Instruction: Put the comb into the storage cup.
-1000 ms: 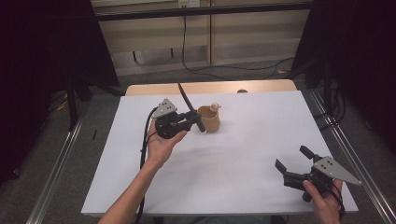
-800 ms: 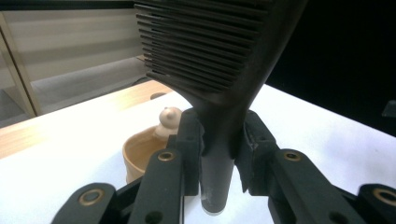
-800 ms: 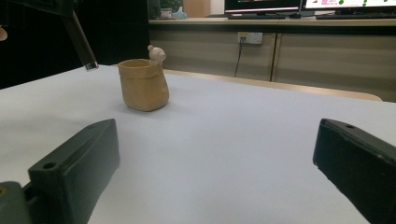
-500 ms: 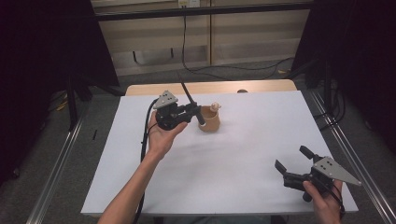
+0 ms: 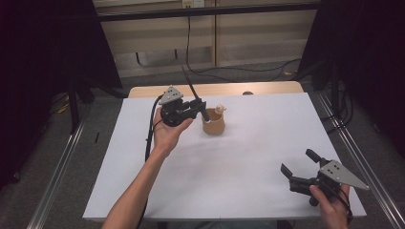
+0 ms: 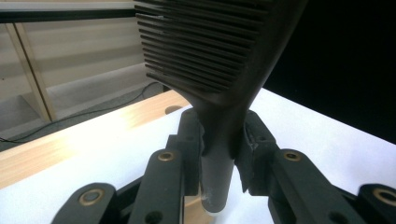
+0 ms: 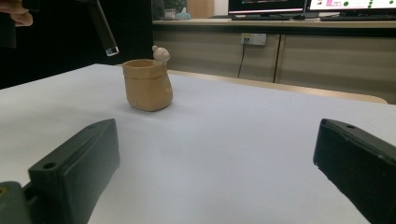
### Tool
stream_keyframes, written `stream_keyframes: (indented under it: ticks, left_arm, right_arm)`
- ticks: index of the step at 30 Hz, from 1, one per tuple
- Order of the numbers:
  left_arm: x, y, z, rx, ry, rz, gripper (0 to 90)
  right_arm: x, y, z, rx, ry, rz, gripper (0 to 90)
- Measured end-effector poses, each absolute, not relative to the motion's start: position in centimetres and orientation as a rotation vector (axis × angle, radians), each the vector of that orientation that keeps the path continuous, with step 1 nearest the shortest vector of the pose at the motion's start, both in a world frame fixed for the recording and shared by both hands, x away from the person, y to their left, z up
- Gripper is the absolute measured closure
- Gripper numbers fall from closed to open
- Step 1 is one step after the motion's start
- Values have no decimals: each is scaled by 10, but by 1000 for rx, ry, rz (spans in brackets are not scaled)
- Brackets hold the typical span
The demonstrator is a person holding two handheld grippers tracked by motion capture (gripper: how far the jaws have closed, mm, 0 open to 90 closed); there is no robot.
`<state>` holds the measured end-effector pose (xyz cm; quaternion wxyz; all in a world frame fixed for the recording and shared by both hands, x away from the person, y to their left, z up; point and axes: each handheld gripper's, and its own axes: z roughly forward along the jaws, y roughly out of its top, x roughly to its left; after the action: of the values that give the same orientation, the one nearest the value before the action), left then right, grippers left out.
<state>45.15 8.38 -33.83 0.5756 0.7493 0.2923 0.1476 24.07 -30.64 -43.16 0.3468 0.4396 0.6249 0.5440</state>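
Since the earlier frames, the left gripper (image 5: 203, 113) has been carried a little toward the far edge and raised, so that the handle end of the black comb (image 6: 210, 70) now hangs just above the rim of the tan pouch-shaped cup (image 5: 213, 123); the right gripper (image 5: 298, 167) is unchanged. Nearest the person, the right gripper is held low over the near right part of the table, its jaws spread wide with nothing between them. Farther off, the left gripper's jaws are clamped on the comb's neck, teeth up and handle down, as seen in the left gripper view. The cup stands upright past mid-table, left of centre, a small bear figure (image 7: 161, 54) at its rim. The step in hand is judged to be the placing of the comb into the cup; the handle tip must next be centred over the opening, lowered, and only then released. The white table (image 5: 239, 191) is otherwise bare; beyond it a wooden strip, cables on grey floor, and pale cabinets are seen.
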Motion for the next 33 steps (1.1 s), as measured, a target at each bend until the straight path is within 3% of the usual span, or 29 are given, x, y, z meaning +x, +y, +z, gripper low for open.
stream_keyframes:
  ticks: [11,33]
  left_arm:
    - [465,76,-333,1764,684,382,731]
    - [481,65,-358,1800,716,395,730]
  right_arm:
    - [241,-306,-432,1142,1630,1408,0]
    - [240,-307,-433,1126,1646,1396,0]
